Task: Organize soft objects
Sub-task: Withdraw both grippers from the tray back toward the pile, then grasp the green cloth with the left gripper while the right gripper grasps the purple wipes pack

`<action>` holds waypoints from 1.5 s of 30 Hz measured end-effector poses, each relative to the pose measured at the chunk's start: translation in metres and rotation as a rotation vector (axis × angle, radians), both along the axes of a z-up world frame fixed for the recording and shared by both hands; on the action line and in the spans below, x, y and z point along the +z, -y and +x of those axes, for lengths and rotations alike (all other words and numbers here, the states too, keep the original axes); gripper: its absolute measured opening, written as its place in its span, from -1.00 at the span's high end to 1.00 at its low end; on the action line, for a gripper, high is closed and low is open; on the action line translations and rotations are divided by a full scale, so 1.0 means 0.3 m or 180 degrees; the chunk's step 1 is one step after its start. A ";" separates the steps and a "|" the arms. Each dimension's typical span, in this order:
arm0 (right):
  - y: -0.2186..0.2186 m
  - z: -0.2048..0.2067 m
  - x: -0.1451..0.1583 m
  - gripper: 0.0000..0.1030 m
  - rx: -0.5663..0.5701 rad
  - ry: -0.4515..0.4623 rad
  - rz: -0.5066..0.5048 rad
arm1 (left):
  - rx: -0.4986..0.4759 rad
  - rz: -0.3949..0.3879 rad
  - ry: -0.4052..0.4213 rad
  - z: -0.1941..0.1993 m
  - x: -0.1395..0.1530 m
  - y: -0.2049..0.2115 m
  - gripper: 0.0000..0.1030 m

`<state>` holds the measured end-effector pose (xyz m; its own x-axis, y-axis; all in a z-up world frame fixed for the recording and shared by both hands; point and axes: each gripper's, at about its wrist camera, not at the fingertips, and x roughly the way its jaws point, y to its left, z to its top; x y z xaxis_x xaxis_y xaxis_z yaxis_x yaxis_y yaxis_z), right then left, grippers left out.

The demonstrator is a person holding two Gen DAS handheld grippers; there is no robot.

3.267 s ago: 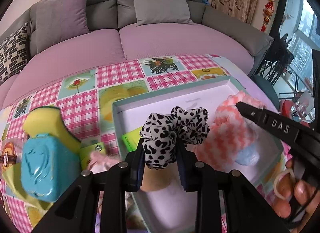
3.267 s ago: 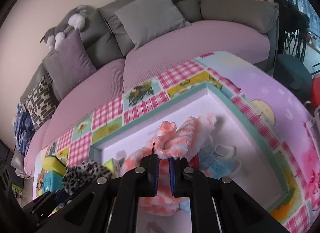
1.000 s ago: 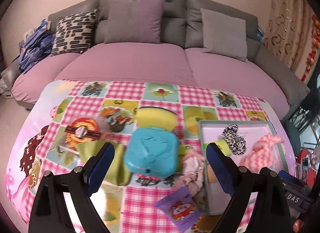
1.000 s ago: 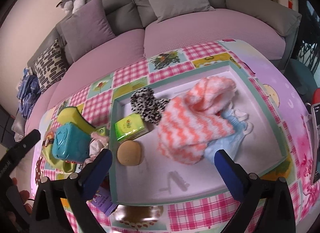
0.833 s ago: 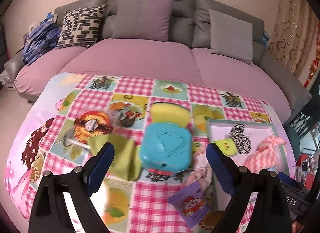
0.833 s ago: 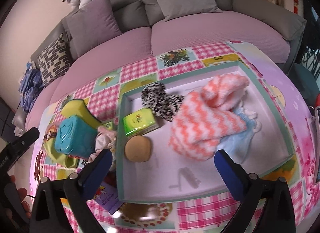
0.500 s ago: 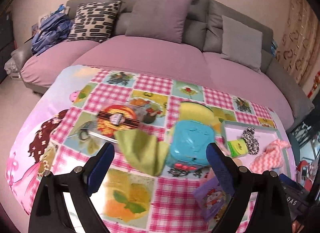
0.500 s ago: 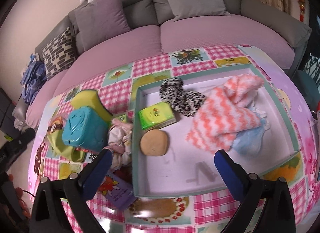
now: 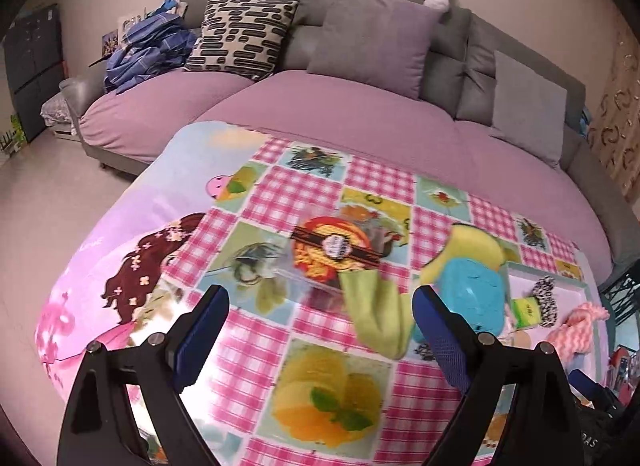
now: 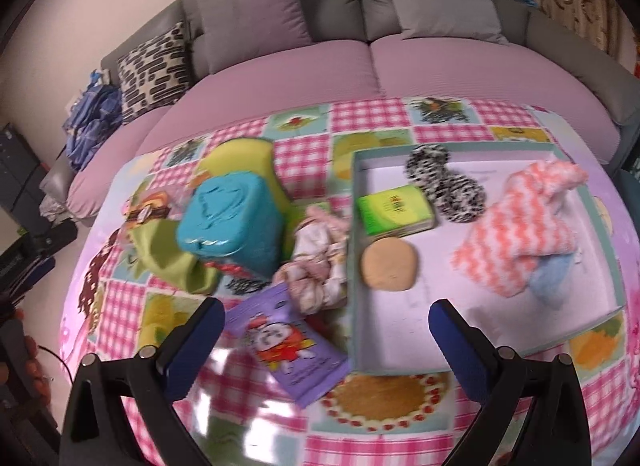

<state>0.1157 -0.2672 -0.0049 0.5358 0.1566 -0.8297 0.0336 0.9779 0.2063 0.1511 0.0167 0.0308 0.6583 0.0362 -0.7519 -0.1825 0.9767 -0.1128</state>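
Both tongs are held wide apart and empty above a bench [image 10: 400,438] covered in a pink checked cloth. The left tongs [image 9: 320,326] are seen over the cloth's left half, near a green cloth [image 9: 378,316] and a turquoise container [image 9: 474,300]. The right tongs [image 10: 326,328] are poised over a purple packet [image 10: 290,344] and the near wall of a shallow teal tray [image 10: 354,258]. Inside the tray are gathered a black-and-white spotted scrunchie [image 10: 444,181], a pink-and-white knitted piece [image 10: 520,221] lying partly over a pale blue item [image 10: 554,280], a green box [image 10: 394,207] and a round tan pad [image 10: 390,264]. A crumpled pale pink fabric [image 10: 316,262] is left on the bench just outside the tray's left wall, beside the turquoise container.
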 end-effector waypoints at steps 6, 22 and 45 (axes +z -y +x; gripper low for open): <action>-0.073 0.007 -0.037 -1.00 0.0104 -0.0115 -0.0051 | 0.0030 -0.0035 -0.0107 0.007 -0.036 -0.046 -0.81; -0.093 0.034 -0.143 -1.00 0.0290 -0.0391 -0.0105 | 0.0022 0.0010 -0.0502 0.032 -0.165 -0.068 -0.81; -0.172 0.034 -0.206 -0.90 0.0575 -0.0545 -0.0446 | -0.0398 -0.0219 -0.0813 0.130 -0.324 0.083 -0.81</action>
<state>0.1260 -0.2154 -0.0666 0.3598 0.1142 -0.9260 -0.1210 0.9898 0.0751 0.1902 -0.0083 -0.0664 0.4435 -0.0901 -0.8917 -0.0922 0.9851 -0.1454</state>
